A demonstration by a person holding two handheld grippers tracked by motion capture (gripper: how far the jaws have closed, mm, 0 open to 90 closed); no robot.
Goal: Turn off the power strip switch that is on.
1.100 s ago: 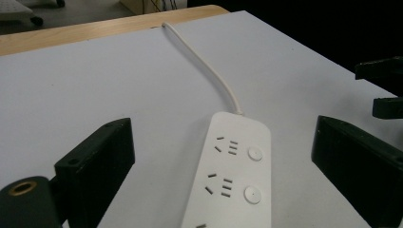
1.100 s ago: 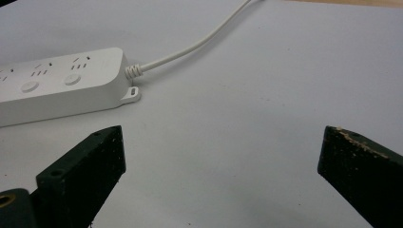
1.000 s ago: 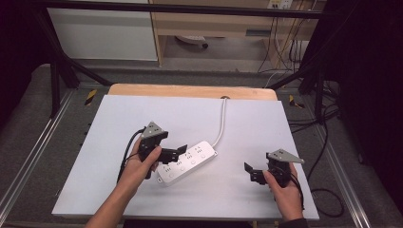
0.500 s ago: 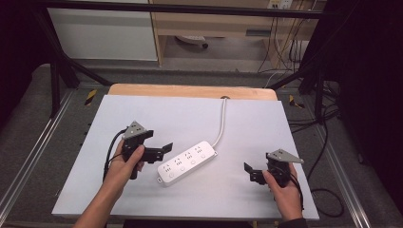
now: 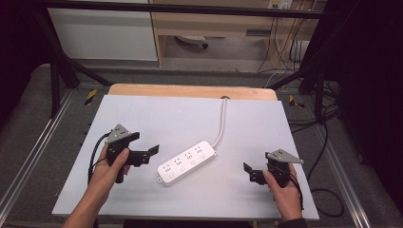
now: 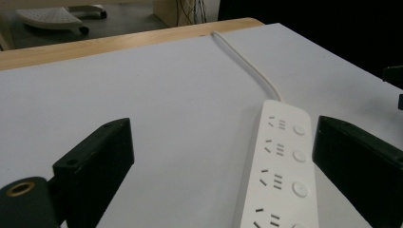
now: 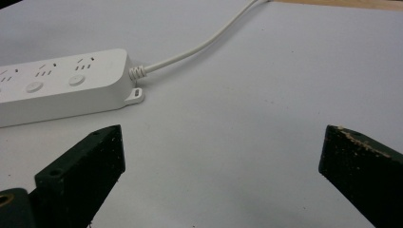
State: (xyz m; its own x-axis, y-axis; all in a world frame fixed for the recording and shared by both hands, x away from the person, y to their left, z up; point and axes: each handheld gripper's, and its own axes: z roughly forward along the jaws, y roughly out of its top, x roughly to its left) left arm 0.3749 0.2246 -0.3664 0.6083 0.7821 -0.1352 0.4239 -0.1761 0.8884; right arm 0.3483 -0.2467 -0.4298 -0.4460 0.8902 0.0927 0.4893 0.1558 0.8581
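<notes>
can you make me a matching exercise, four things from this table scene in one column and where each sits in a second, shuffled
Things:
1. white plastic power strip
2. white round cord
3. left hand-held gripper
4. right hand-held gripper

Places:
A. near the table's right front corner, jaws apart
B. middle of the white tabletop, lying at a slant
C. left of the strip, jaws apart, holding nothing
D. running from the strip's end to the table's far edge

Pairs: 1-B, 2-D, 3-C, 4-A

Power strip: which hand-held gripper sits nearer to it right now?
Left. The left hand-held gripper is open just off the power strip at its free end, not touching. The right hand-held gripper is open, farther out past the corded end.
</notes>
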